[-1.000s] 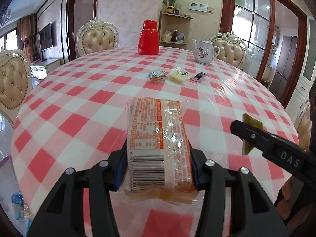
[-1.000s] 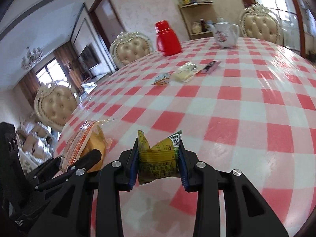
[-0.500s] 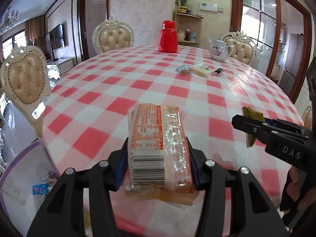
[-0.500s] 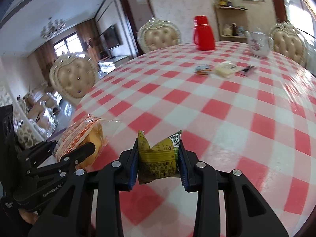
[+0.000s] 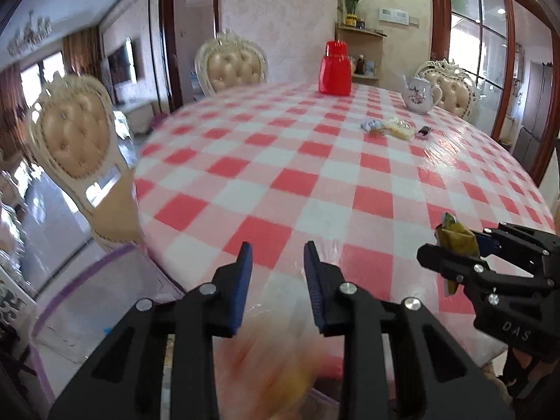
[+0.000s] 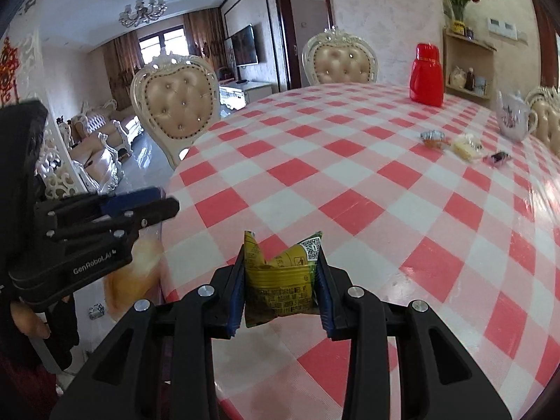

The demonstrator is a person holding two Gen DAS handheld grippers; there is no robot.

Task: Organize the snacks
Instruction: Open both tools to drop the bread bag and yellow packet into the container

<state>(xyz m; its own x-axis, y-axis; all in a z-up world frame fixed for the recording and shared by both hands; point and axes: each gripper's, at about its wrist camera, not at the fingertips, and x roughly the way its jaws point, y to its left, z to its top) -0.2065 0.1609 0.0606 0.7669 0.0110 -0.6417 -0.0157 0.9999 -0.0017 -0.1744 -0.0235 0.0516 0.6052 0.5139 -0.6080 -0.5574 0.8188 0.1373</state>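
Between the black fingers of the left gripper (image 5: 276, 262) nothing is being held any longer; the orange-printed clear cracker packet (image 5: 280, 378), clamped there a second ago, is now being seen only as an orange-yellow blur below the tips, seemingly dropping past the table edge; the jaws have just been closing and are standing a little apart on empty air. By that release one snack is judged as delivered off the table, though its landing place is not being shown. At the right gripper (image 6: 281, 273) the small yellow-green foil snack pouch (image 6: 281, 280) is being kept clamped between blue pads, poised over the near rim of the round table in red-and-white checked cloth (image 6: 350, 182). Farther off, the cloth is lying bare, giving open room; three small wrapped snacks (image 5: 392, 127) are waiting well apart, near the white floral teapot (image 5: 418, 96).
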